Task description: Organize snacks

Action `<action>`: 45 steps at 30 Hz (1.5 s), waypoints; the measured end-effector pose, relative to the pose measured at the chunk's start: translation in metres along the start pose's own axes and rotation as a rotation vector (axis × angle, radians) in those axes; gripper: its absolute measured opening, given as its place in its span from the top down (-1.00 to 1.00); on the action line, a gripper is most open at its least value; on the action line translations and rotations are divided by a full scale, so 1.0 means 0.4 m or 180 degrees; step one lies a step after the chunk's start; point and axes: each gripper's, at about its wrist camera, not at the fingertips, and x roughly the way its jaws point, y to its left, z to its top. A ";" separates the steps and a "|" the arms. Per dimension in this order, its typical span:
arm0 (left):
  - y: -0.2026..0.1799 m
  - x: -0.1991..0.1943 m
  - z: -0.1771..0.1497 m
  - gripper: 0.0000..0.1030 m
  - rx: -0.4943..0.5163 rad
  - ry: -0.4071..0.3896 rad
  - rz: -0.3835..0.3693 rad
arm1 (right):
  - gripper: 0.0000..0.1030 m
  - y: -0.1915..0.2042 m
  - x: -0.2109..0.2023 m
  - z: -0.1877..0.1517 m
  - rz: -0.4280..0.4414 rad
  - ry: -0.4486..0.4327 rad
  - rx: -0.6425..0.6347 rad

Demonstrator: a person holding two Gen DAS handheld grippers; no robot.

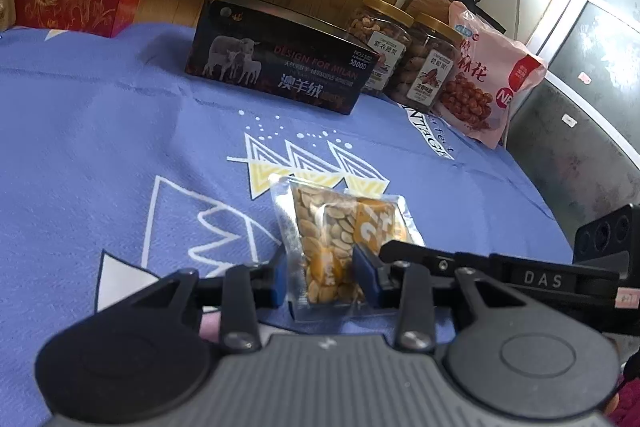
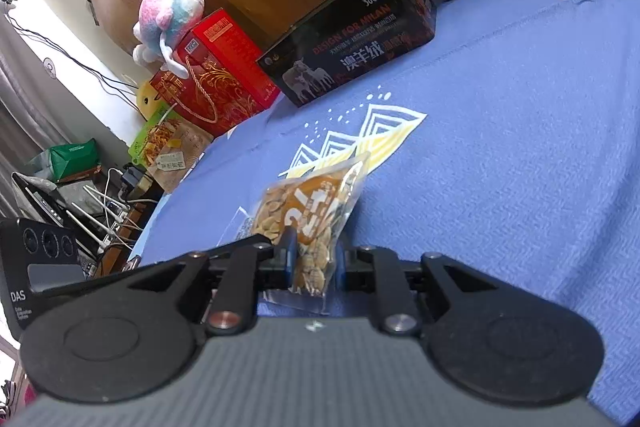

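Step in hand: transport of seed packets. The left hand-held gripper (image 1: 322, 277) is closed on a clear seed packet (image 1: 320, 247), its blue pads (image 1: 280, 277) pressing the near end from both sides; a second packet with an orange label appears to overlap it, though whether both are clamped cannot be told. The right hand-held gripper (image 2: 314, 261) is likewise closed on an orange-labelled seed packet (image 2: 316, 215), which stands tilted above the blue cloth (image 2: 520, 147) covering the counter. Whether the two grippers share one packet cannot be determined. In the left wrist view, the dark box (image 1: 276, 67) lies at 12 o'clock, the two nut jars (image 1: 404, 51) at 1 o'clock, and the pink snack bag (image 1: 488, 75) just beside them. Judged next move: carry the packets toward the far snack group or the box, keeping the clamp firm, since thin film may slip. Lower before opening the jaws.
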 end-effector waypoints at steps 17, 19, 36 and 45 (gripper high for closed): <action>0.010 -0.004 -0.005 0.32 -0.0015 -0.0028 -0.0067 | 0.46 0.017 -0.014 -0.011 -0.0035 -0.0045 -0.0102; 0.014 -0.004 -0.006 0.31 -0.0021 -0.0034 -0.0087 | 0.44 0.018 -0.017 -0.011 -0.0055 -0.0063 -0.0126; 0.071 -0.006 -0.019 0.34 -0.0228 -0.0152 -0.0459 | 0.27 0.027 -0.028 -0.022 -0.0113 -0.0100 -0.0342; 0.130 0.019 -0.008 0.55 -0.0709 -0.0056 -0.0749 | 0.26 -0.017 -0.031 -0.007 0.0172 -0.0054 0.0105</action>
